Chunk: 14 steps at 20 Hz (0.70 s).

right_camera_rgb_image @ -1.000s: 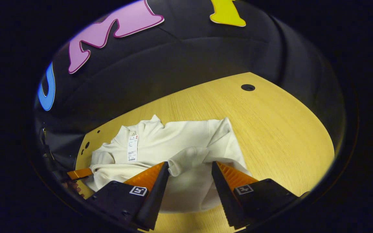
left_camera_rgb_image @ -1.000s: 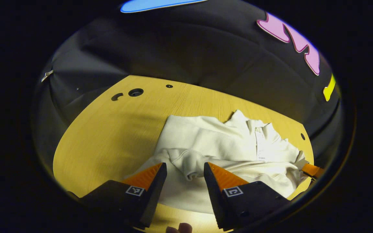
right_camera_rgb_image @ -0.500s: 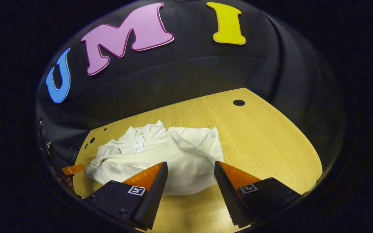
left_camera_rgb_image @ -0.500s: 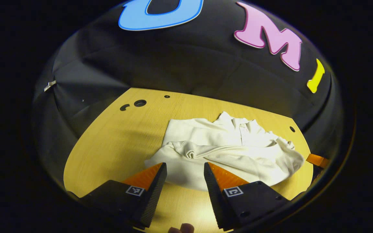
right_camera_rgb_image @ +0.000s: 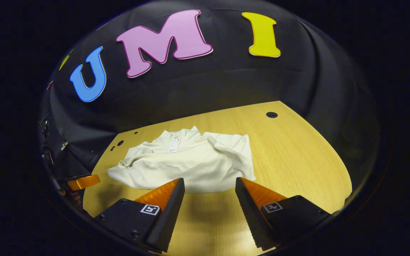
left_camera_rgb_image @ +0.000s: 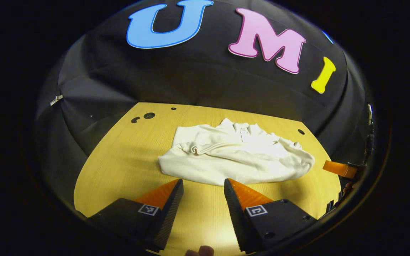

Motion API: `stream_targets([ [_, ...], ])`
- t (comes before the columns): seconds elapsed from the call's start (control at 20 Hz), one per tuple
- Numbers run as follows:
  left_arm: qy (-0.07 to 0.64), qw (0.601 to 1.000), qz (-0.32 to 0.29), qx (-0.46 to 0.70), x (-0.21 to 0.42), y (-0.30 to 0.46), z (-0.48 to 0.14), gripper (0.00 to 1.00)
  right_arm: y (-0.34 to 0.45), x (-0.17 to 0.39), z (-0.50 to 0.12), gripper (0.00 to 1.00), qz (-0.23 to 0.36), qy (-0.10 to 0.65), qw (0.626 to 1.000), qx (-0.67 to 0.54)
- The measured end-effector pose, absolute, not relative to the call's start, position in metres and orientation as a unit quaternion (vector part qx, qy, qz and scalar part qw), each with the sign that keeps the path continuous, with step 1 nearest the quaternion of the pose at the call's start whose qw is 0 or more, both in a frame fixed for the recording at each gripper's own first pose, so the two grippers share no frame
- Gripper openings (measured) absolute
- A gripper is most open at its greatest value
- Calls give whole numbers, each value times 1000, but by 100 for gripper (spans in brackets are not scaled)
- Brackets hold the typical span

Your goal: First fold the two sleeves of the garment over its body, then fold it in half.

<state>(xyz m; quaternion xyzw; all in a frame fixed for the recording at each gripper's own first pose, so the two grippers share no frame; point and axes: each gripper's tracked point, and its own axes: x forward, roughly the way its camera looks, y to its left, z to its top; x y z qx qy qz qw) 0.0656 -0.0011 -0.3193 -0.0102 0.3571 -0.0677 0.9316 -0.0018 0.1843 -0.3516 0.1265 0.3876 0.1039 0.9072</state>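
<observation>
Cream sweater [left_camera_rgb_image: 237,160] lies folded on counter [left_camera_rgb_image: 126,156]; both tools, left [left_camera_rgb_image: 200,188] and right [right_camera_rgb_image: 208,187], spread, empty, at its 6 o'clock. Task looks done; next, withdraw.

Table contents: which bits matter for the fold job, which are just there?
Job:
- cream garment, folded on the table
- left gripper, open
- right gripper, open

Just there:
- wooden table
- holes in the tabletop
- white tag at the collar
</observation>
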Motion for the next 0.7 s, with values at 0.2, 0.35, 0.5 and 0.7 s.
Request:
stream_targets([
  [0.2,353,934,-59,-2,35,-2,-313,74,188,-15,-337,88,106,389,900,164],
  [0.35,359,932,-49,-12,17,-4,-316,74,188,-28,-345,88,121,408,893,150],
  [0.5,362,931,-46,-12,9,-7,-316,74,184,-35,-351,89,129,416,890,131],
  [0.7,365,930,-44,-11,4,-11,-316,80,182,-37,-352,89,133,419,889,127],
])
